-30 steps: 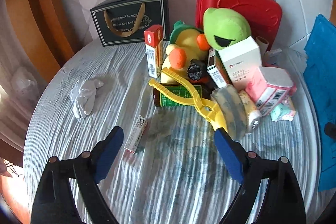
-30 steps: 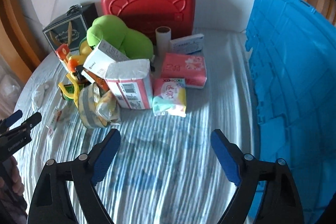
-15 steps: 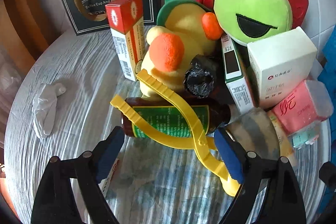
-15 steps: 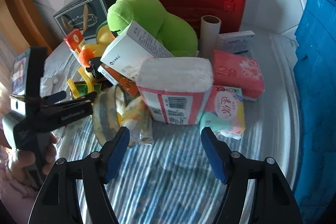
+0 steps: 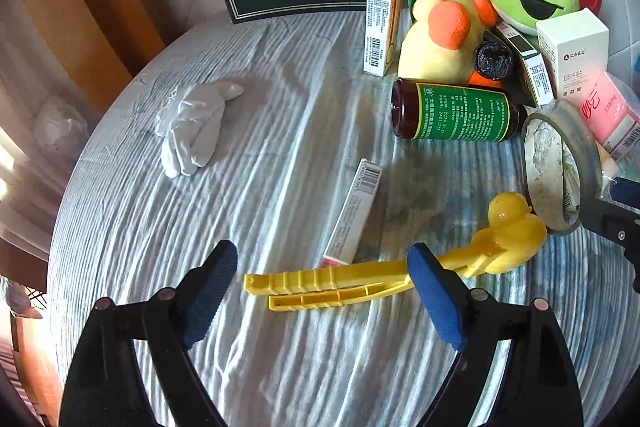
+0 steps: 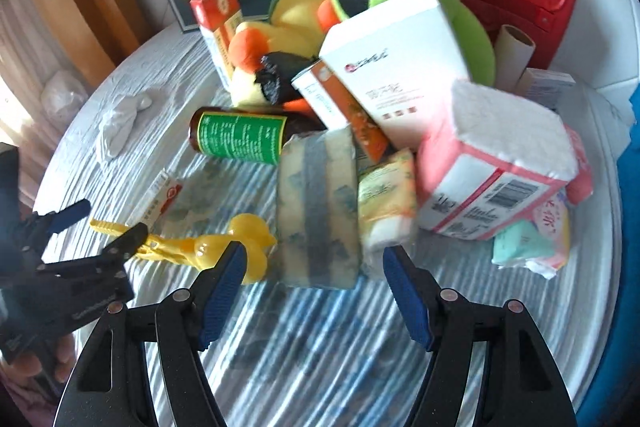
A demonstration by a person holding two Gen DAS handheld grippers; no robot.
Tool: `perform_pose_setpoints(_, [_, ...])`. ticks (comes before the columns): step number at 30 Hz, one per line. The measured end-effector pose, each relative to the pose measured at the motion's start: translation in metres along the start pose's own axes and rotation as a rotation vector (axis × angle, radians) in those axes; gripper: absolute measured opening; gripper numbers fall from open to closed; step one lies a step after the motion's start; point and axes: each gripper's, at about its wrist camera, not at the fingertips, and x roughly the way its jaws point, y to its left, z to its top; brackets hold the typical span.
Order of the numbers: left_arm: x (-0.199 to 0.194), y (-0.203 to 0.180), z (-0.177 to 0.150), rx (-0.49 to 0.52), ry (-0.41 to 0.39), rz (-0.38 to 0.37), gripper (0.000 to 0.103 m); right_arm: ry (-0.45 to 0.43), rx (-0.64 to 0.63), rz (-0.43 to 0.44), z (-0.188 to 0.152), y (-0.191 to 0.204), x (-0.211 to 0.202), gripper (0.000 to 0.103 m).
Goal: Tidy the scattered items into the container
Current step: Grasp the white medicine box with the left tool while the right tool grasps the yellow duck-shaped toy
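Striped cloth covers the round desk (image 5: 280,367), with a white tiled wall and wood panelling behind. Half a second ago the yellow duck tongs (image 5: 384,279) lay propped across the green-label bottle (image 5: 456,115); now they lie flat between the left gripper (image 5: 322,287) fingers, which stand apart. Right gripper (image 6: 312,285) gapes before the tape roll (image 6: 316,207). Blue container (image 6: 636,131) sits far right, so sorting has barely begun.

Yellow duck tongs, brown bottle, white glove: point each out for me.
Yellow duck tongs (image 5: 336,281), left wrist view, on the handle arms.
Brown bottle (image 5: 460,113), left wrist view, on its green label.
White glove (image 5: 192,129), left wrist view, on the palm.
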Motion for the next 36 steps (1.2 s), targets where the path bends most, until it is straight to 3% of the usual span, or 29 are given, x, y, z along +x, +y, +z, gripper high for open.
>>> perform_pose_setpoints(2, [-0.005,0.009,-0.003,0.005,-0.009,0.006,0.088,0.021,-0.003,-0.012,-0.006,0.0,0.003,0.071])
perform_pose_setpoints(5, [-0.013,0.025,-0.003,-0.002,-0.02,0.03,0.088,0.031,0.016,-0.03,-0.015,-0.004,0.001,0.058])
perform_pose_setpoints(8, [-0.011,0.038,0.016,-0.028,-0.043,0.023,0.088,0.018,0.043,0.003,-0.02,-0.003,-0.008,0.057])
perform_pose_setpoints(10, [0.0,0.037,0.031,-0.023,-0.042,-0.011,0.088,0.023,0.05,0.025,-0.021,0.001,-0.01,0.057])
perform_pose_setpoints(12, [0.019,0.026,0.041,-0.002,0.011,-0.053,0.086,0.04,0.073,0.047,-0.022,0.006,-0.007,0.057])
perform_pose_setpoints(13, [0.029,0.02,0.041,0.017,0.045,-0.087,0.081,0.049,0.084,0.055,-0.022,0.009,-0.004,0.058])
perform_pose_setpoints(14, [0.039,0.013,0.038,0.036,0.094,-0.09,0.069,0.058,0.093,0.064,-0.022,0.012,-0.002,0.058])
perform_pose_setpoints(15, [0.045,0.009,0.032,0.05,0.135,-0.084,0.063,0.068,0.099,0.068,-0.023,0.016,0.0,0.059])
perform_pose_setpoints(17, [0.046,0.005,0.014,0.043,0.169,-0.137,0.048,0.084,0.108,0.07,-0.023,0.023,0.003,0.064])
perform_pose_setpoints(19, [0.034,0.004,-0.003,0.017,0.173,-0.163,0.045,0.104,0.12,0.075,-0.024,0.027,0.007,0.072])
perform_pose_setpoints(23, [0.015,0.007,-0.03,-0.026,0.194,-0.219,0.039,0.151,0.165,0.077,-0.026,0.035,0.019,0.072])
perform_pose_setpoints(26, [0.006,0.015,-0.034,-0.019,0.181,-0.237,0.038,0.197,0.224,0.106,-0.03,0.04,0.028,0.072])
perform_pose_setpoints(29, [-0.008,0.03,-0.025,-0.012,0.111,-0.184,0.038,0.222,0.27,0.094,-0.036,0.045,0.029,0.072])
perform_pose_setpoints(33, [-0.01,0.036,-0.01,0.023,0.072,-0.19,0.039,0.23,0.363,0.064,-0.05,0.042,0.021,0.084])
perform_pose_setpoints(35, [-0.001,0.036,-0.002,0.039,0.078,-0.195,0.04,0.234,0.394,0.106,-0.056,0.045,0.02,0.084])
perform_pose_setpoints(36, [0.004,0.035,0.001,0.043,0.085,-0.208,0.04,0.236,0.394,0.108,-0.057,0.049,0.023,0.072])
